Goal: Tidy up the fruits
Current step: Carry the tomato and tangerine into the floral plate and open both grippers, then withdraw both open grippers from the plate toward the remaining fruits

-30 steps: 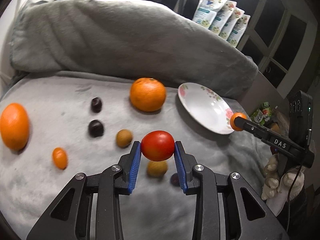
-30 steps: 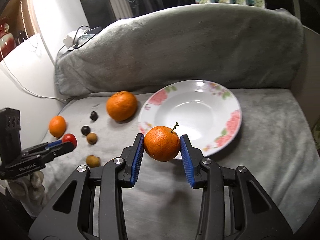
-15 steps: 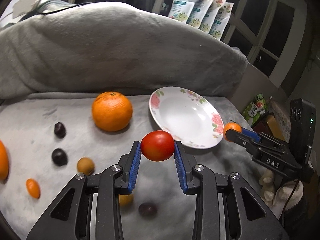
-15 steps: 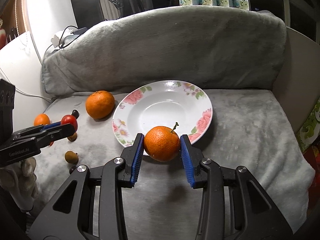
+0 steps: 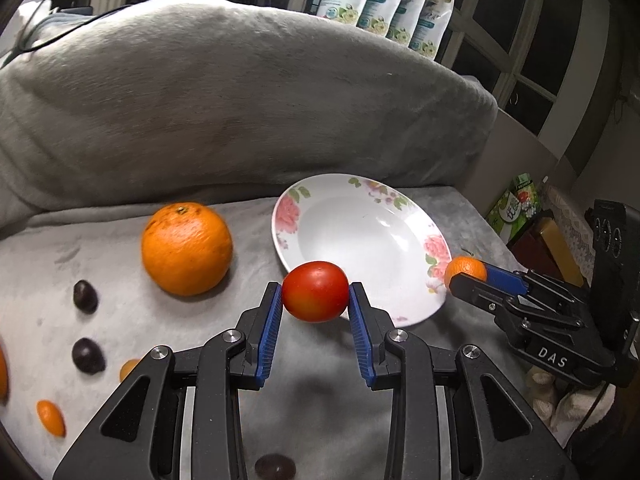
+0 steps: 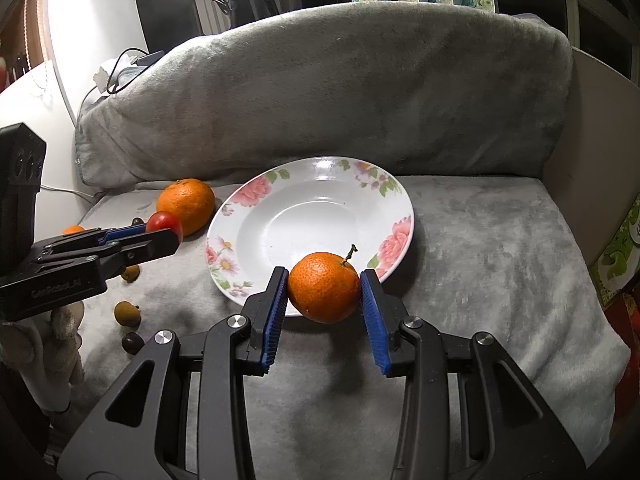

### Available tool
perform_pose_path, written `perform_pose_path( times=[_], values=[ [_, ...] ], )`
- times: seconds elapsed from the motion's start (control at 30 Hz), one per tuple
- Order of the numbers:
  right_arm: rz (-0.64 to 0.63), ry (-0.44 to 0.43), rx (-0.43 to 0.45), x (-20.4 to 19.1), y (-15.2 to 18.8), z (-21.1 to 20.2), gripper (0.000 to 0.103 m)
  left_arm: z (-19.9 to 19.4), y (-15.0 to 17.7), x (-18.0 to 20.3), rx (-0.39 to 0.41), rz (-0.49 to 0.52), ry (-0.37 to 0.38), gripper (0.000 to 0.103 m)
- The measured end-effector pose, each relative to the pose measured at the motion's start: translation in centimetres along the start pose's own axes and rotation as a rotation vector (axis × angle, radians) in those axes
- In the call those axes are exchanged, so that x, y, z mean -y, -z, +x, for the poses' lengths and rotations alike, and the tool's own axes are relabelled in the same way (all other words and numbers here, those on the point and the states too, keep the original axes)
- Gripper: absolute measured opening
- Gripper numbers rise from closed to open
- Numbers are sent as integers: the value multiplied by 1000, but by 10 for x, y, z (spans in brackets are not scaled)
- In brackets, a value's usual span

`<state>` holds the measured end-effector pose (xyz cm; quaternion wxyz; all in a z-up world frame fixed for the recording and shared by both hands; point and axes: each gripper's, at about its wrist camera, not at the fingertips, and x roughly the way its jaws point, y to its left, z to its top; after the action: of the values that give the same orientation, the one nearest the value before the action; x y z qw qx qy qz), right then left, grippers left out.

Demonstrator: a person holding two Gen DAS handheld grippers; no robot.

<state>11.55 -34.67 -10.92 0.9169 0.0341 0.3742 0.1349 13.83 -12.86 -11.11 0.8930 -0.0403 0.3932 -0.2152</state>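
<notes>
Left claw (image 5: 316, 304) pinches a red tomato (image 5: 315, 291) between its blue pads, held above the grey blanket (image 5: 320, 420) near the left rim of the floral plate (image 5: 360, 236). Right claw (image 6: 324, 300) grips a stemmed mandarin (image 6: 324, 286) the same way, just over the plate's near rim (image 6: 308, 216). We cannot tell from either view how high the fruits hang above the blanket.

Loose fruit we count on the blanket, left wrist view: one large orange (image 5: 187, 248) left of the plate, two dark round fruits (image 5: 86, 296) further left, and one small orange oval fruit (image 5: 51, 417) by the lower left edge. Another orange shape (image 5: 2, 372) is cut off at the left border. One dark fruit (image 5: 275, 466) sits half hidden between the claw arms at the bottom, and a small orange-brown piece (image 5: 129, 368) is partly covered by the left finger frame. The large orange looks slightly blurred.

Right wrist view adds two brownish fruits (image 6: 127, 313) and a dark one (image 6: 132, 342) beside the left claw; we cannot name their kind.

Writing: "DAS" reads clearly on the right claw's body (image 5: 552, 356). The lettering on the left claw's body (image 6: 56, 282) is too faint for us to read. Pouches with flower print (image 5: 384, 4) stand behind the grey cushion (image 5: 240, 100); their labels are illegible. A green carton (image 5: 516, 204) at right carries print we cannot make out.
</notes>
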Motion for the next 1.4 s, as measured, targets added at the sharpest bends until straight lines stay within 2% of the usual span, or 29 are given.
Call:
perform_pose_path(
  times=[0.6, 0.63, 0.67, 0.7, 0.73, 0.8, 0.83, 0.9, 1.0, 1.17, 1.3, 1.4],
  values=[
    [-11, 9, -4, 3, -1, 9, 39, 20, -7, 4, -30, 26, -33, 32],
    [-11, 9, -5, 3, -1, 9, 39, 19, -8, 3, -29, 27, -34, 33],
    [-11, 9, -4, 3, -1, 9, 39, 19, -9, 4, -26, 28, -35, 38],
    [-12, 9, -2, 3, -1, 8, 43, 18, -9, 4, -21, 30, -36, 44],
    [-12, 11, 4, 3, -1, 7, 53, 17, -10, 4, -17, 31, -39, 46],
    [-15, 21, 28, 2, -2, 2, 67, 14, -10, 5, -5, 37, -45, 51],
    [-17, 24, 37, 2, -2, -1, 68, 13, -11, 5, -3, 38, -46, 53],
    [-15, 31, 52, 2, -4, -5, 70, 11, -11, 5, 6, 36, -51, 66],
    [-4, 44, 73, 5, -6, -10, 83, 9, -11, 5, 13, 39, -50, 73],
    [-4, 58, 85, 5, -6, -16, 84, 5, -11, 7, 26, 43, -53, 78],
    [6, 61, 99, 4, -6, -20, 99, 1, -11, 8, 33, 47, -53, 78],
    [9, 67, 109, 4, -7, -24, 100, -3, -12, 8, 40, 46, -54, 78]
  ],
)
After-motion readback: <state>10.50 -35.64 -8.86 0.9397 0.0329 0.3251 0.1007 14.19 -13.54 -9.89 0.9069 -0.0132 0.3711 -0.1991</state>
